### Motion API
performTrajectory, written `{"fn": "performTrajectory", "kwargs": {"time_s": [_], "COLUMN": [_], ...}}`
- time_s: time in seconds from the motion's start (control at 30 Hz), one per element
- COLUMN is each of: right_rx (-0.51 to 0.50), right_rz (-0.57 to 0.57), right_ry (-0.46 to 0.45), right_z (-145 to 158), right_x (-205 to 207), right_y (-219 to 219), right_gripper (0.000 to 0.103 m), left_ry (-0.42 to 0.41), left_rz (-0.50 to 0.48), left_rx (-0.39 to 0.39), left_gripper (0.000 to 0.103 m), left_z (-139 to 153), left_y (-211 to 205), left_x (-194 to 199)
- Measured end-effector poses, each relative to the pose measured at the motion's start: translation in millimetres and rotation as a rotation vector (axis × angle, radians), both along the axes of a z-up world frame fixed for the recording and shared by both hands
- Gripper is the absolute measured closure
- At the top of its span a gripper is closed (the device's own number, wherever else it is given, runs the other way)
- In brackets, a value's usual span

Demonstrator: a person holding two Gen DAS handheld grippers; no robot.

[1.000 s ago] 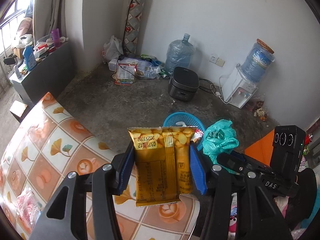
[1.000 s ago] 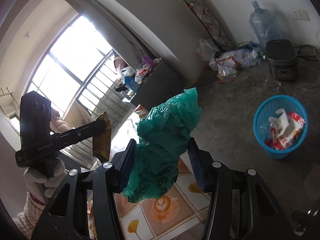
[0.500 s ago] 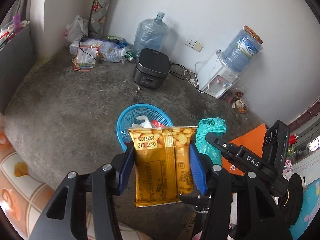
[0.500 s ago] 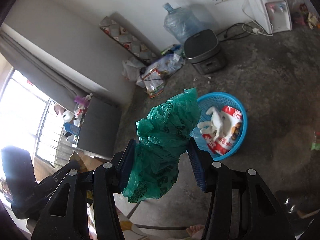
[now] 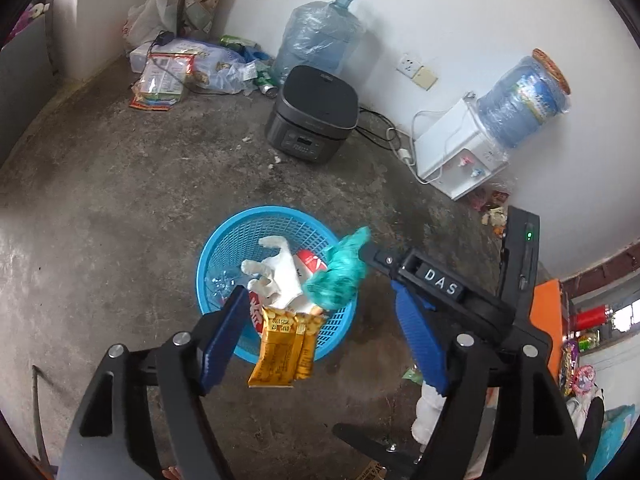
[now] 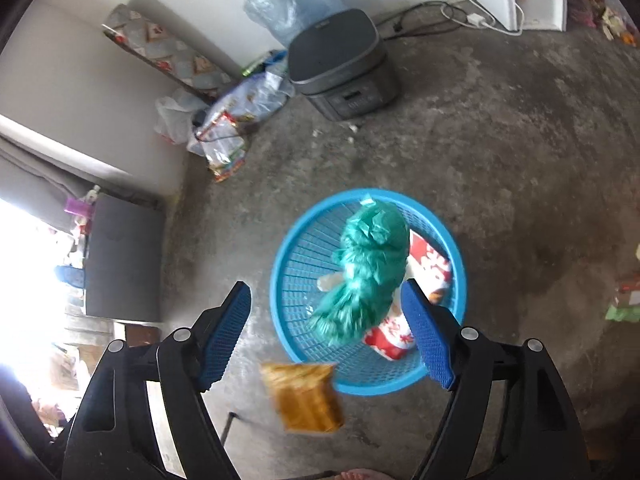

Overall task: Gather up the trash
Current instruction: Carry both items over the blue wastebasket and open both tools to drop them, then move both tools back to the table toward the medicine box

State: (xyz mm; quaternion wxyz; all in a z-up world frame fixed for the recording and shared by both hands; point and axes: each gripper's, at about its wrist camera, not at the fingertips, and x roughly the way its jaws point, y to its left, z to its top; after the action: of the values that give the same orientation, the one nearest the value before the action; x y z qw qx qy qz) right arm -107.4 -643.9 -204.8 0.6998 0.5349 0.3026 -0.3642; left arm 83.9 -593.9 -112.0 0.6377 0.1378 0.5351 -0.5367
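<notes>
A round blue plastic basket [image 5: 224, 240] stands on the concrete floor and holds a white glove [image 5: 276, 276] and red-and-white wrappers [image 6: 430, 268]. My left gripper [image 5: 324, 340] is open above its near rim. The yellow snack packet [image 5: 286, 350] is loose in the air below it, over the rim. My right gripper [image 6: 326, 332] is open above the basket [image 6: 292, 248]. The green plastic bag [image 6: 370, 270] is blurred, falling loose over the basket. The green bag [image 5: 338, 274] and the right gripper's body [image 5: 440, 284] show in the left wrist view. The yellow packet [image 6: 306, 396] shows blurred in the right wrist view.
A dark rice cooker [image 5: 314, 120] and a large water bottle [image 5: 320, 36] stand by the far wall. A white water dispenser [image 5: 460, 156] with cables is at the right. Bags and packets [image 5: 172, 76] lie in the far left corner. A dark cabinet [image 6: 120, 256] stands left.
Both grippers moved from the table to above the blue basket and opened. The yellow packet and the green bag left the jaws and are dropping.
</notes>
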Motion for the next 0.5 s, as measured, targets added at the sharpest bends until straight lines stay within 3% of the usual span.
{"fn": "performTrajectory", "kwargs": {"time_s": [0.1,0.23,0.5], "right_rx": [-0.005,-0.024,-0.192], "right_rz": [-0.006,-0.012,0.011], "right_ry": [-0.023,-0.022,-0.041], "right_z": [-9.1,-8.5,40.2], "right_x": [-8.6,-14.1,-3.9], "right_y": [15.3,28.8,49.1], "right_gripper": [0.029,0.029,0.029], "left_ry": [0.006,-0.065,-0.170], "left_rz": [-0.002,0.008,0.033], "left_rx": [-0.018,-0.053,-0.176], "left_gripper": [0.029,0.028,0.021], "left_z": [1.6,15.7,69.3], "left_y": [11.3,27.2,64.9], "left_x": [6.8,14.8,22.8]}}
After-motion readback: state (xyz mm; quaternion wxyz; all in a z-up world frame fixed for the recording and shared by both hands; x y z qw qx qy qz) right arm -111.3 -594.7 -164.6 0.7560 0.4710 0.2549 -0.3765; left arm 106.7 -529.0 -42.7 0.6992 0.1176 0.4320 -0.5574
